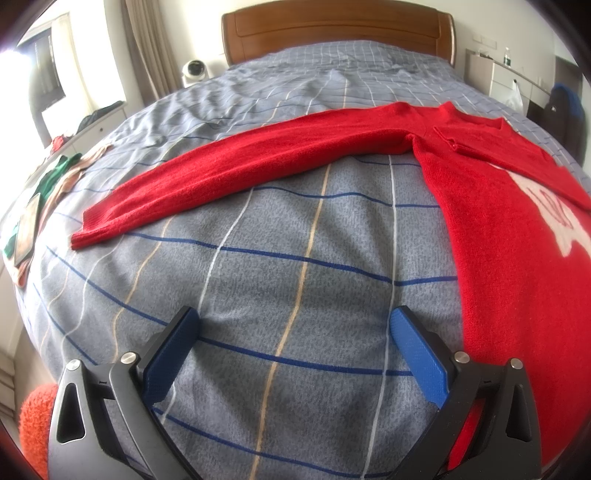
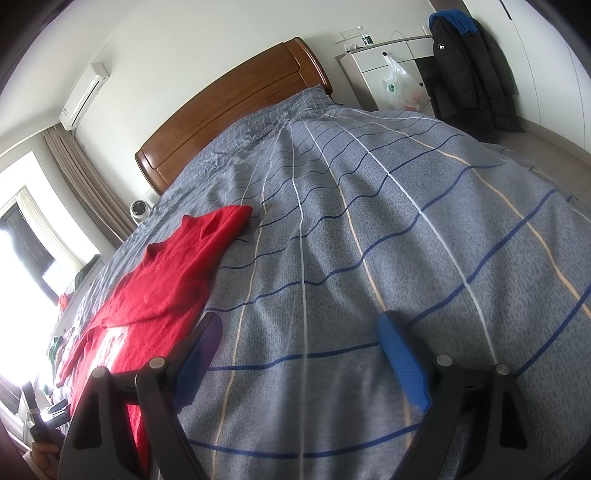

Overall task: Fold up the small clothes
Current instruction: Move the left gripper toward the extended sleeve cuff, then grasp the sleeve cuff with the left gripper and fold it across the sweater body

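Both the left gripper [image 1: 295, 332] and right gripper [image 2: 299, 343] hang released over the bed [image 1: 258, 258], flanking the spread red sweater [image 1: 498, 229].

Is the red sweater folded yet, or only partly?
Partly: on the red sweater, one sleeve lies stretched across the bed; another lies folded over its chest.

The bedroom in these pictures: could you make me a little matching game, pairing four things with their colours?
Things:
1. sweater
2. headboard
3. coat
4. bedspread

Colours:
A. black
B. grey-blue with a grid of lines
C. red
D. brown wood

Pairs: 1-C, 2-D, 3-A, 4-B
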The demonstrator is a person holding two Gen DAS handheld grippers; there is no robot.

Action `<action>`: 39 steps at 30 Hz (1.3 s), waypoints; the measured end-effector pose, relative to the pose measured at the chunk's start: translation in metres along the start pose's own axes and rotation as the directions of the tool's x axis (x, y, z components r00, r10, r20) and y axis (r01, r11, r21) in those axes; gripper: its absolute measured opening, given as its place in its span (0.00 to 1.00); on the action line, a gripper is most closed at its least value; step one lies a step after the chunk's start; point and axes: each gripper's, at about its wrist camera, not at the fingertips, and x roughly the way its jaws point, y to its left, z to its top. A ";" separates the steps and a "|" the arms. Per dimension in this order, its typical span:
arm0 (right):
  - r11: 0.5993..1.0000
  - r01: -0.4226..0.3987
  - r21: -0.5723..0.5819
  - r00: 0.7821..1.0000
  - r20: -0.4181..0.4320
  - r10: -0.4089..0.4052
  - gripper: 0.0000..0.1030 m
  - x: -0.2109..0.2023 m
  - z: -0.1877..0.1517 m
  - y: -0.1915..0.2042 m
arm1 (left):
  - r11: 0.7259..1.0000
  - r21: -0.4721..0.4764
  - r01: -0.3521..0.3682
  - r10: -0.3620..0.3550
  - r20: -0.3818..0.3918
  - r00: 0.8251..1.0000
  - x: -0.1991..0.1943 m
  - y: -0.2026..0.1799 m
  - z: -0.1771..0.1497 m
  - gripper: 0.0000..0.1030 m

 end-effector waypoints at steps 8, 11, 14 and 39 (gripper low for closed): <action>1.000 0.001 -0.001 1.000 -0.001 -0.001 0.83 0.000 0.000 -0.001 | 0.993 -0.037 0.116 -0.120 -0.148 0.982 -0.010 0.026 0.021 0.99; 1.000 -0.001 0.000 1.000 0.001 0.001 0.83 -0.001 0.000 0.000 | 0.984 -0.117 0.131 -0.144 -0.108 0.984 -0.026 0.064 0.039 0.99; 1.000 -0.004 0.002 1.000 0.004 0.004 0.83 0.000 0.000 -0.001 | 0.973 -0.190 0.133 -0.155 -0.108 0.982 -0.024 0.113 0.061 0.99; 1.000 -0.014 0.001 1.000 0.020 0.014 0.83 -0.002 0.000 -0.005 | 0.975 -0.206 0.088 -0.093 -0.012 0.996 -0.014 0.135 0.229 0.05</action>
